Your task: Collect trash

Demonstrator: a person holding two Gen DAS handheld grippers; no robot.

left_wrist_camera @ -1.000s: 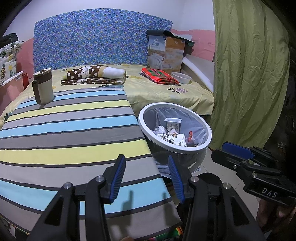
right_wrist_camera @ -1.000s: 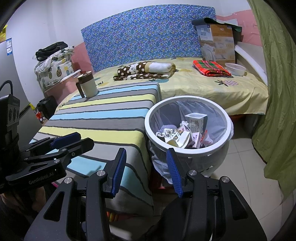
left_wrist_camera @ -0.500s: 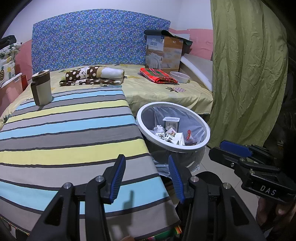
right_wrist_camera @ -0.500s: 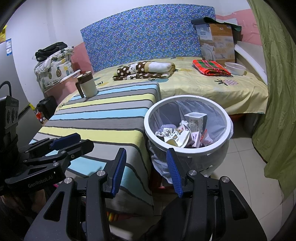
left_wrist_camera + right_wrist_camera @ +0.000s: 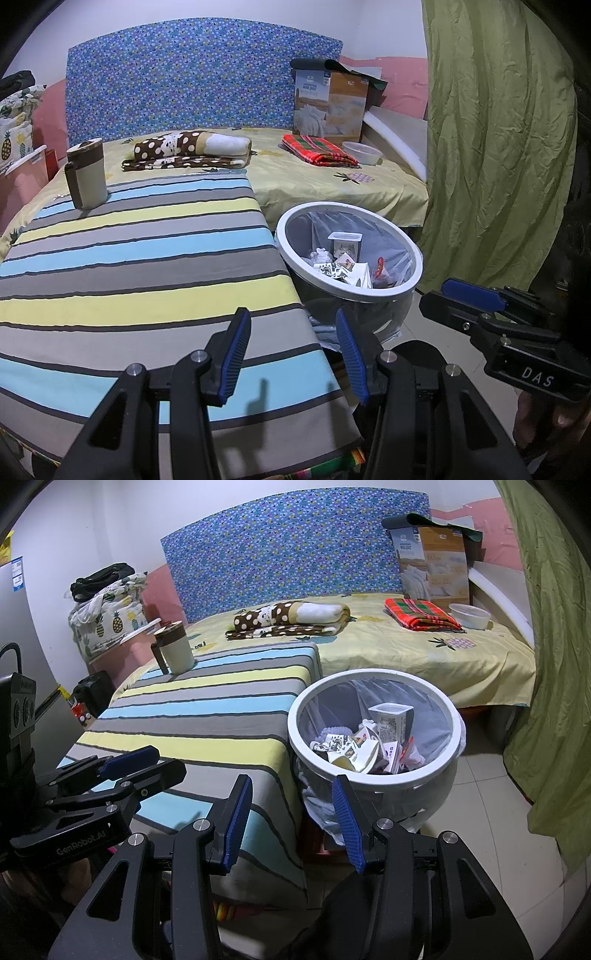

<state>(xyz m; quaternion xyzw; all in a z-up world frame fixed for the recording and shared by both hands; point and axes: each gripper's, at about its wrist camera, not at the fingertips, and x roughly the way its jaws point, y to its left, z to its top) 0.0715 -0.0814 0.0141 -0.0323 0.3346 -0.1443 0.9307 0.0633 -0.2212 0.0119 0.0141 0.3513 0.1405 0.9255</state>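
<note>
A white-rimmed trash bin (image 5: 413, 251) (image 5: 452, 716) with a clear liner stands on the floor beside the striped table. Inside lie a white carton (image 5: 393, 720), crumpled papers and wrappers (image 5: 351, 751) (image 5: 341, 264). My left gripper (image 5: 291, 325) hovers open over the table's near corner, nothing between its blue pads. My right gripper (image 5: 291, 794) is open and empty too, in front of the bin. Each gripper shows in the other's view: the right one (image 5: 476, 295) at the right, the left one (image 5: 136, 760) at the left.
The striped cloth covers the table (image 5: 129, 266) and carries a brown-and-cream mug (image 5: 86, 173) (image 5: 173, 651). Behind is a bed with a folded dotted blanket (image 5: 188, 149), a red plaid cloth (image 5: 319, 153), a white bowl (image 5: 362, 152) and a box (image 5: 330, 103). A green curtain (image 5: 495, 147) hangs at the right.
The left wrist view shifts slightly, with the bin and bed sliding a little left and up. The right view is unchanged; both grippers stay open.
</note>
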